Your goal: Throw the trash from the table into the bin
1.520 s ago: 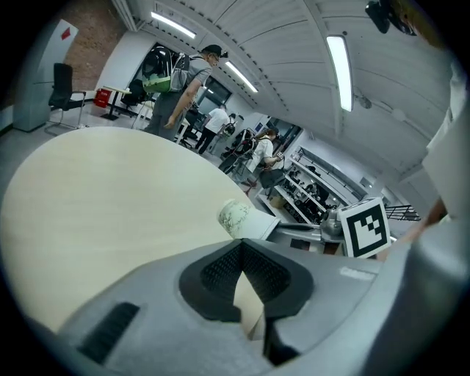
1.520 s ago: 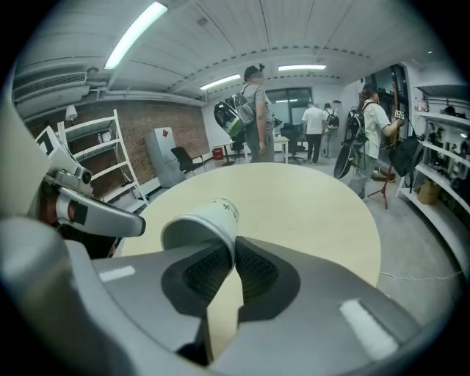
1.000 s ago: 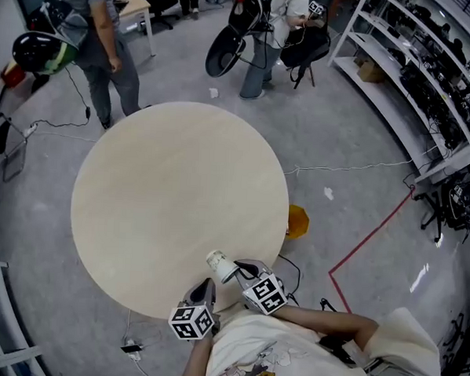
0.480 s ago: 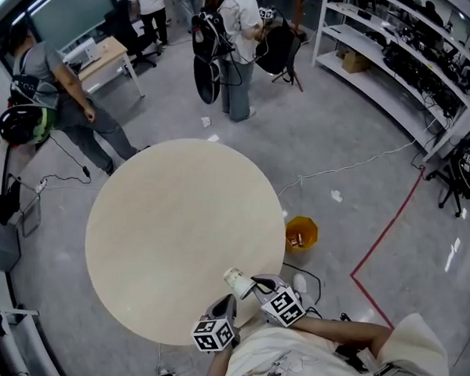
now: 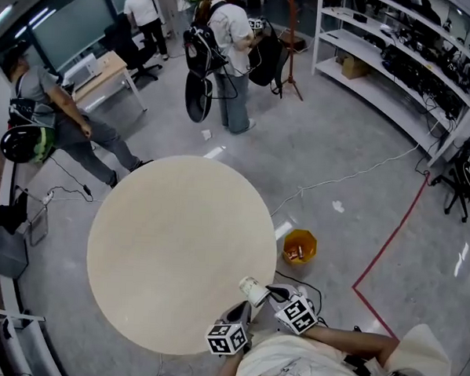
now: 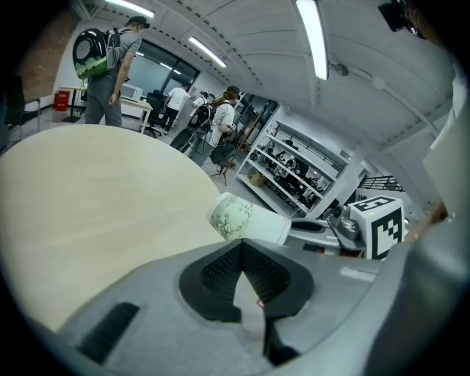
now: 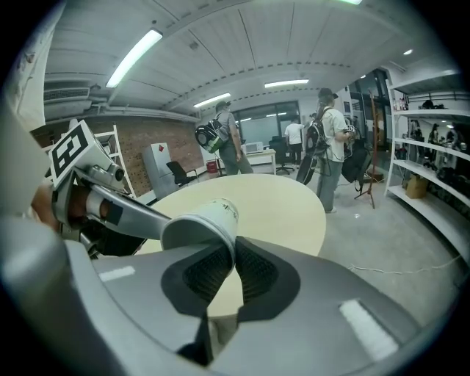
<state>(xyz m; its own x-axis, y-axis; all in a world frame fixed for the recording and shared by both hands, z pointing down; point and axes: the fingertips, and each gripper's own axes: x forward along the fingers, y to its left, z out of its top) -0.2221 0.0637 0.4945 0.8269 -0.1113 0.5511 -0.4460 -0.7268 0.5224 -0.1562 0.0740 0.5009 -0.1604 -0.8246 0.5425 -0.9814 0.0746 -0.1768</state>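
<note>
Pinching the cup (image 7: 202, 220) by its rim, the right gripper (image 7: 229, 257) holds it over the table's (image 5: 161, 242) near right edge. Beside it, the left gripper (image 6: 241, 253) is closed and empty. Remaining: carry the cup right to the bin (image 5: 299, 246) on the floor and drop it.

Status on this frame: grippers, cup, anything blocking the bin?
Left gripper shut, empty. Right gripper shut on paper cup by rim, at table edge. Bin on floor beyond, nothing blocking it.
</note>
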